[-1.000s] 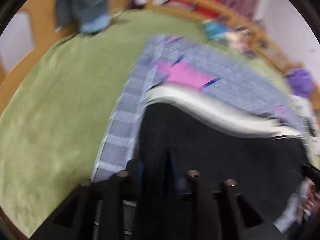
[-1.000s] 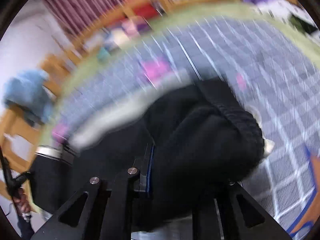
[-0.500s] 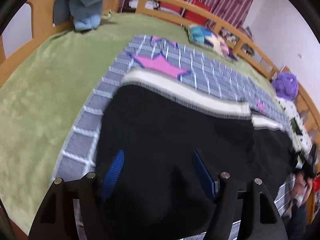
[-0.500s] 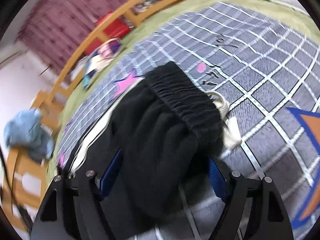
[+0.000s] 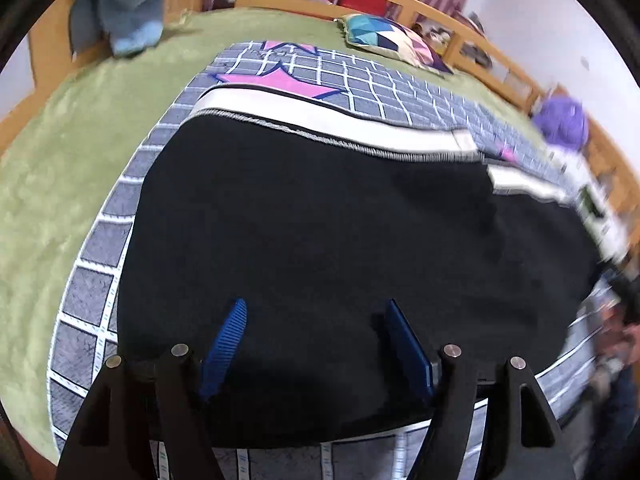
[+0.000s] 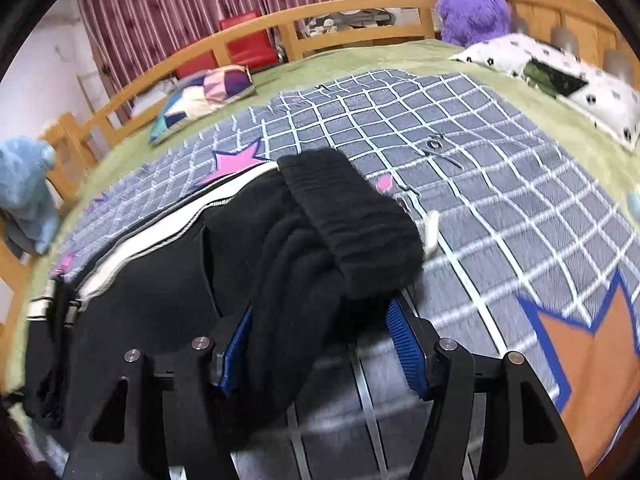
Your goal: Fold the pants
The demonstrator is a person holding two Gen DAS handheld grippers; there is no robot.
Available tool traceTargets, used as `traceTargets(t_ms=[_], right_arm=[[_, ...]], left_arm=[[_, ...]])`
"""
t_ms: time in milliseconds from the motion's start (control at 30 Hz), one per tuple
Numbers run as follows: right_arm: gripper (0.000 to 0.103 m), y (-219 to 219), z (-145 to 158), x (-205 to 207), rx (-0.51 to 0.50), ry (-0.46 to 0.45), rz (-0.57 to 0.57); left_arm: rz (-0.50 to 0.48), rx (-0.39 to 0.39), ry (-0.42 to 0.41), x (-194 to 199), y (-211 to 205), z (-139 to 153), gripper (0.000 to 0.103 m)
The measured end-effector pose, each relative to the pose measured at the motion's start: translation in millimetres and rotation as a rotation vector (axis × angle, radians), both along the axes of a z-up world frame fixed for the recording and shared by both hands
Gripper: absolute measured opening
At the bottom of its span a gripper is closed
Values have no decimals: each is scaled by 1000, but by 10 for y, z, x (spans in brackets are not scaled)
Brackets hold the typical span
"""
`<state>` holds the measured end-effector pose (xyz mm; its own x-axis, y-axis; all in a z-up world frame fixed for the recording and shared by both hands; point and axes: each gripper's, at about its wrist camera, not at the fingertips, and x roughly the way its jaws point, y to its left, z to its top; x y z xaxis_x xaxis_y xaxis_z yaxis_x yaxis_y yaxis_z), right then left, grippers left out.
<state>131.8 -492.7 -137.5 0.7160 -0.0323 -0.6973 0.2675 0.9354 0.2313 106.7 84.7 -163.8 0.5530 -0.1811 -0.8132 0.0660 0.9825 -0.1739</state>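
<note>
Black pants (image 5: 320, 232) with a white side stripe lie flat on a grey checked blanket (image 5: 96, 280) on the bed. My left gripper (image 5: 316, 320) is open, its blue pads spread over the leg fabric and holding nothing. In the right wrist view the pants (image 6: 288, 248) end in a bunched elastic waistband (image 6: 352, 216) with a white drawstring beside it. My right gripper (image 6: 320, 324) is open, its pads standing either side of the bunched fabric without pinching it.
A green bedspread (image 5: 52, 152) surrounds the blanket (image 6: 500, 184). A wooden bed rail (image 6: 344, 12) runs along the far side. A patterned cushion (image 6: 200, 92), a blue plush (image 6: 24, 188), a purple plush (image 6: 472, 8) and a spotted pillow (image 6: 560, 76) lie around the edges.
Both grippers have opened and let go of the pants, which now lie spread on the blanket. Both have drawn back and settled; the blur is gone.
</note>
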Motion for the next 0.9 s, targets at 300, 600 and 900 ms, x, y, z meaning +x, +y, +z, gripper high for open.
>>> traceTargets(t_ms=[300,600,900], right_arm=[[67,505,473,-349,-52,-148,58],[67,855,-173,-112,-174,40,95],[67,1218,56,-389,-106,-50,161]], left_arm=[[107,-124,-119,-398,360,318,71],[299,-264,-23,-562,1011,-59,70],[336,-352,-71,-497,925,-203,63]])
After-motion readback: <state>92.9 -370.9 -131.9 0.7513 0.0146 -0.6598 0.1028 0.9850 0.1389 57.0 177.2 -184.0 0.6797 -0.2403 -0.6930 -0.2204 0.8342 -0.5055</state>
